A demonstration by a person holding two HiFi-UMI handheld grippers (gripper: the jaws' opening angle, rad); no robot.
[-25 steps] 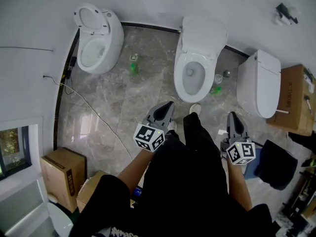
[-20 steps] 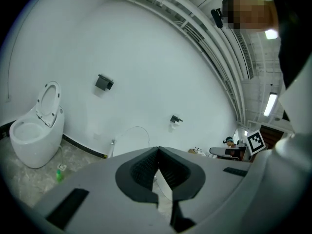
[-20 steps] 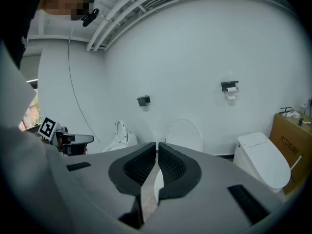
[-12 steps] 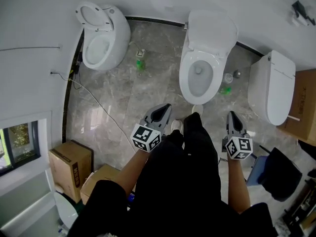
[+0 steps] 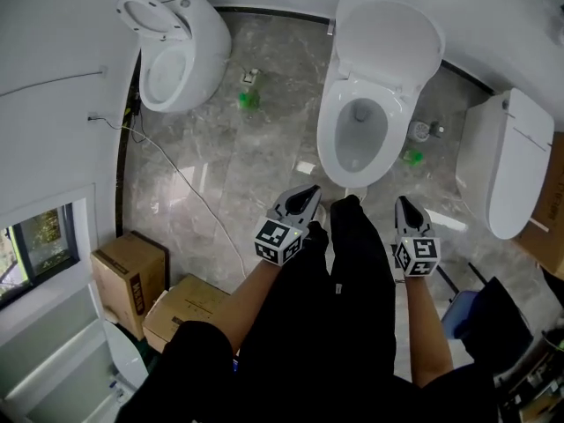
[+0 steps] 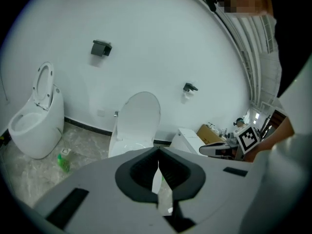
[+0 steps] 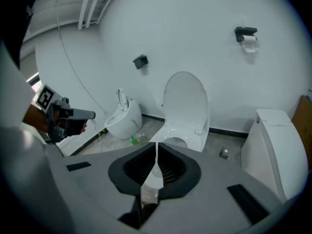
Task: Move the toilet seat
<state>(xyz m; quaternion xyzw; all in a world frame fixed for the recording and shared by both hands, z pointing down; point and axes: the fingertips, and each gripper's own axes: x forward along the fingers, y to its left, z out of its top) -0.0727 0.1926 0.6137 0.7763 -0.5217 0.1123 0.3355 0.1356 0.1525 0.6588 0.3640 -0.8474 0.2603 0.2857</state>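
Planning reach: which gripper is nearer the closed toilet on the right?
Right. The right gripper sits just left of the closed toilet; the left gripper is farther left, across the person's legs.

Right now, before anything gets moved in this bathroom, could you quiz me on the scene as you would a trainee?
1. True or false: the middle toilet has its lid raised.
2. Which toilet has its lid down? A left, B middle, C right.
3. Fill in: the left gripper and the right gripper both have their fingers ____, with nothing held.
Key: 1 true; 2 C, the right toilet; 3 shut.
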